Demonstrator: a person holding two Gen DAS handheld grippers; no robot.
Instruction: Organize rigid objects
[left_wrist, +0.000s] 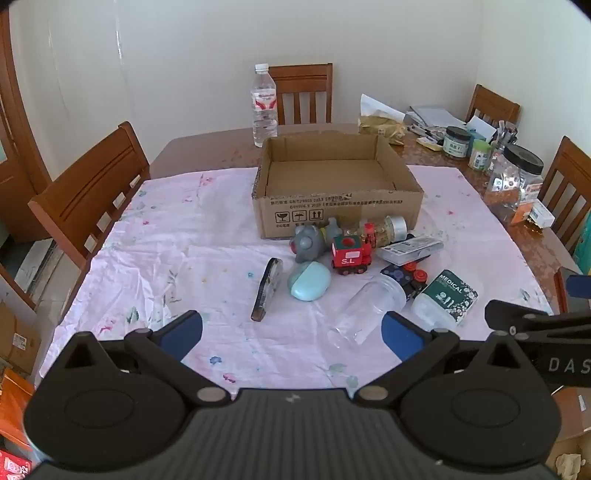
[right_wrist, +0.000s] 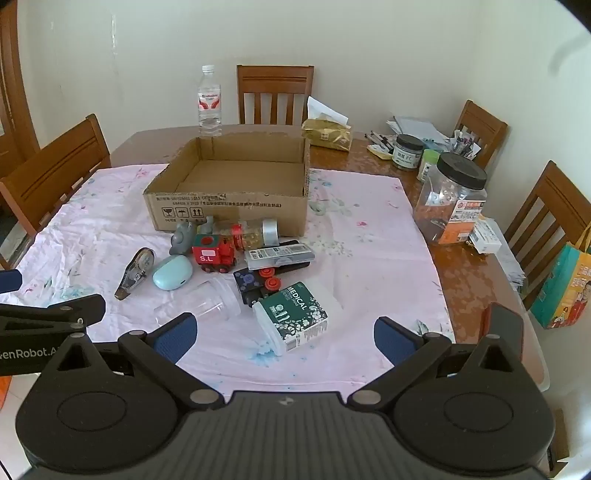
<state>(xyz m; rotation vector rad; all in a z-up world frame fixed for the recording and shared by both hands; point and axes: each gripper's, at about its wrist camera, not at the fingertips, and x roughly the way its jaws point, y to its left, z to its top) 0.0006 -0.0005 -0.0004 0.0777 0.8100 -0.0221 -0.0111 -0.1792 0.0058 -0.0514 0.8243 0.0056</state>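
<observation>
Nothing's packed yet: both hand-held grippers, left (left_wrist: 291, 334) and right (right_wrist: 282, 332), hang released over the tabletop clutter, so grabbing something for the empty brown cardboard box (right_wrist: 236, 173) looks next.

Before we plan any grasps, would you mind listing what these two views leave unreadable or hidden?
- Cardboard box: the near strip of its floor, hidden by its front wall, both views.
- Grey toy: partly behind the red train, right wrist view.
- Box's printed text: too small, both views.
- Black toy car: partly covered by the clear cup, left wrist view.

Matt corrugated cardboard box (left_wrist: 338, 192); wrinkled cloth tablecloth (left_wrist: 184, 251); clear plastic cup (right_wrist: 201, 304); glossy wood table (right_wrist: 469, 273).
</observation>
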